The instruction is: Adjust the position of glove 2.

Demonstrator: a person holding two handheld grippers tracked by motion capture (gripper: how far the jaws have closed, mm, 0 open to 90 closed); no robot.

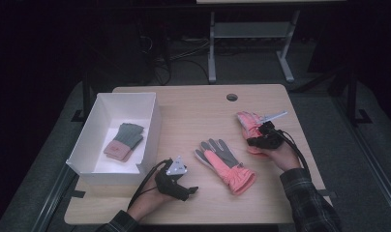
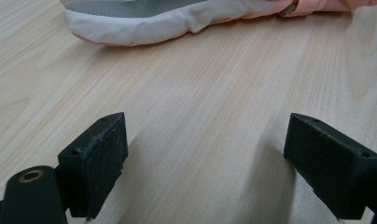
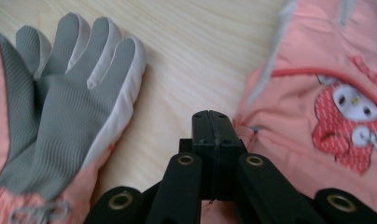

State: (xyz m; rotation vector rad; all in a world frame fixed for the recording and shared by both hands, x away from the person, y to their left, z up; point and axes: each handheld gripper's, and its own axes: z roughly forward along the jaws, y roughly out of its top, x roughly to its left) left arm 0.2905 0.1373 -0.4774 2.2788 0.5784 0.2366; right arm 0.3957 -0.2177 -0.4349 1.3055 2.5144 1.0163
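Your right claw (image 1: 262, 131) is pinched shut on the pink glove (image 1: 249, 126) near the worktop's (image 1: 193, 104) right edge; your left claw (image 1: 193, 190) waits open. Next, carry it to the white box (image 1: 151, 126).

The left gripper (image 1: 180, 183) rests low on the wooden table (image 1: 193, 108), its jaws pointing toward the palm-up glove (image 1: 226, 164), which lies just ahead of them. Behind this gripper stands a white box (image 1: 99, 116) with a folded pair of grey and pink gloves (image 1: 124, 141) inside. The right gripper (image 1: 262, 137) lies over the second pink glove (image 1: 249, 124); the cloth spreads ahead of its jaws, which are too small and dark to read.
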